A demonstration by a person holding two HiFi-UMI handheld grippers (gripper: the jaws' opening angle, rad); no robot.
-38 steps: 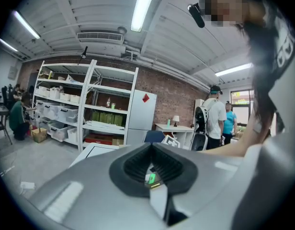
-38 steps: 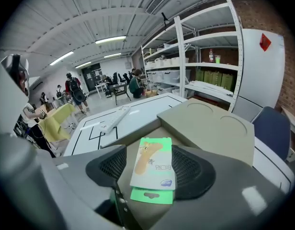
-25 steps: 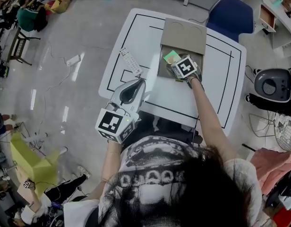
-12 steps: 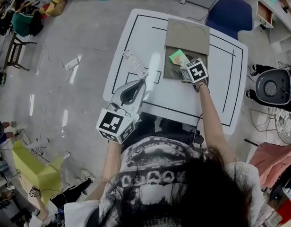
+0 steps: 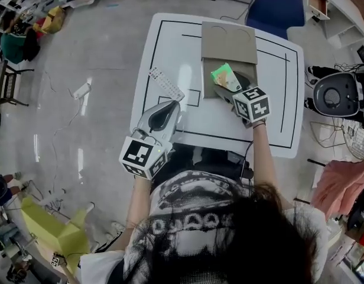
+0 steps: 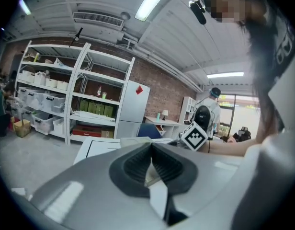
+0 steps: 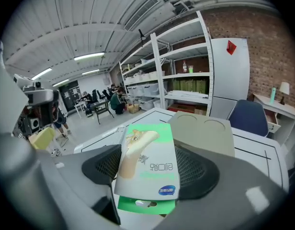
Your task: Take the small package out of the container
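Note:
A small green-and-white package [image 5: 224,77] hangs above the near part of the open cardboard container [image 5: 228,43], which stands on the white table [image 5: 170,40]. My right gripper [image 5: 233,89] is shut on the package's near end. In the right gripper view the package [image 7: 146,166] sits flat between the dark pads, with the container's raised flap [image 7: 202,134] behind it. My left gripper [image 5: 169,107] is shut on nothing at the table's near left edge. Its jaws [image 6: 151,153] point across the table, where the right gripper's marker cube [image 6: 193,137] shows.
A white remote control [image 5: 165,83] lies on the table left of the container. A blue chair [image 5: 274,9] stands at the table's far side. A round dark appliance [image 5: 332,97] sits on the floor at the right. Shelving [image 6: 71,104] lines the room.
My right gripper has drawn back toward me and risen with the package, bringing it from inside the container to above its near edge. The left gripper has stayed in place.

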